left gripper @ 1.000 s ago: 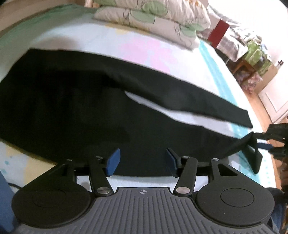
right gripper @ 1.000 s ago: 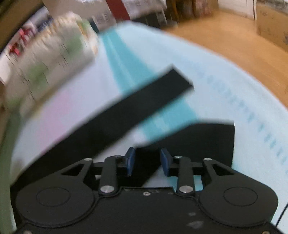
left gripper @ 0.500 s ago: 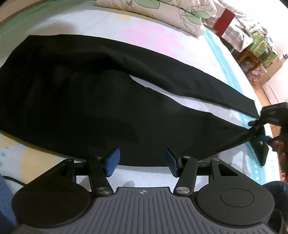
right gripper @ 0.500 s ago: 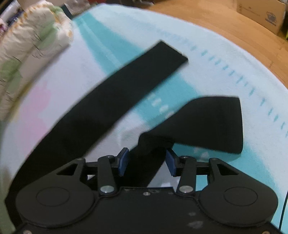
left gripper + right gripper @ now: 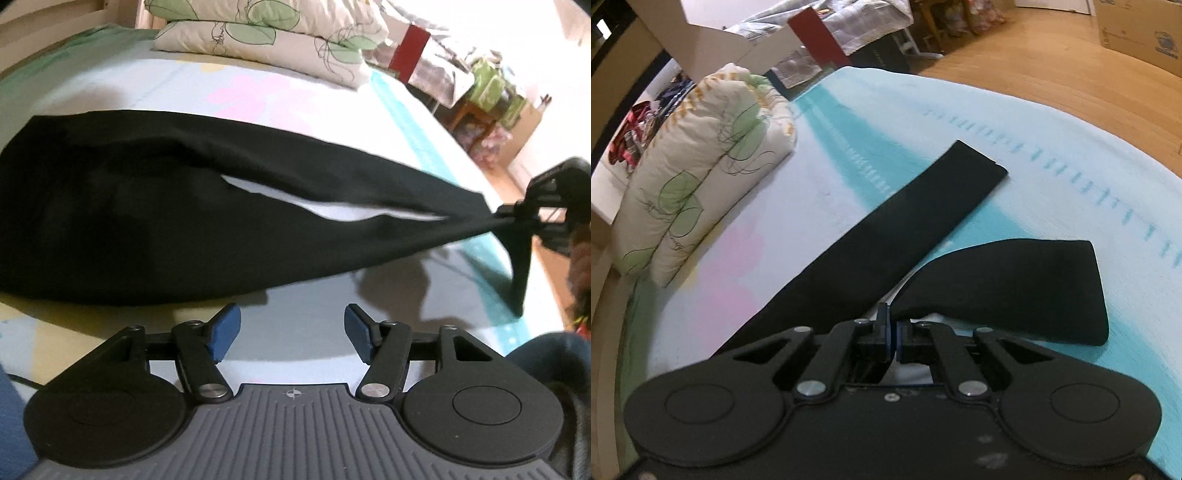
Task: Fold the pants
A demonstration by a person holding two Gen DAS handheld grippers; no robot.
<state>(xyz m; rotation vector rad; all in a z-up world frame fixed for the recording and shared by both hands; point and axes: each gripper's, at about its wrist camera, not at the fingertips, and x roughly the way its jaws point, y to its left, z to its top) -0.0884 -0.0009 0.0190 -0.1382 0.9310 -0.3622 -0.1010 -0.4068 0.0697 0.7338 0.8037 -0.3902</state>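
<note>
Pants (image 5: 155, 199): long axis left–right; near leg pinched in clenched right gripper (image 5: 891, 334) (left gripper (image 5: 291, 334) released, empty, beside near hem).

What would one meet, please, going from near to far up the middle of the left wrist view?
left gripper, open → bare bed sheet → black pants → pink flower print → leaf-print pillows.
</note>
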